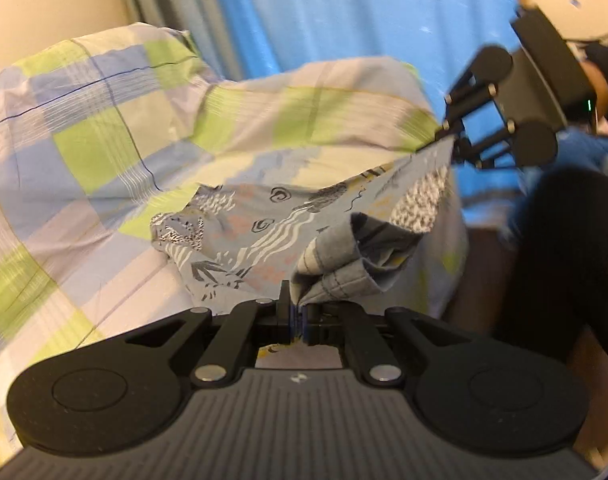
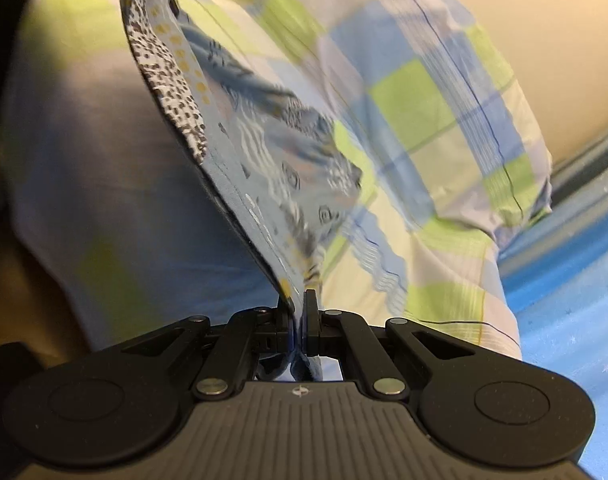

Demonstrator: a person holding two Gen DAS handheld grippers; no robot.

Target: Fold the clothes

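A checked quilt (image 1: 104,128) in green, blue and pale grey squares lies rumpled on the left, with a blue sheet (image 1: 344,12) behind it. Over the quilt, lifted off it, hangs the garment (image 1: 264,232), light blue cloth printed with wavy white stripes, spirals, dark speckled patches and yellow dots, its hem showing a greyer inside. The left gripper (image 1: 298,312) is clamped on 1 bunched corner of it, and the right gripper (image 2: 299,312) pinches its far edge, the cloth stretched between the 2.
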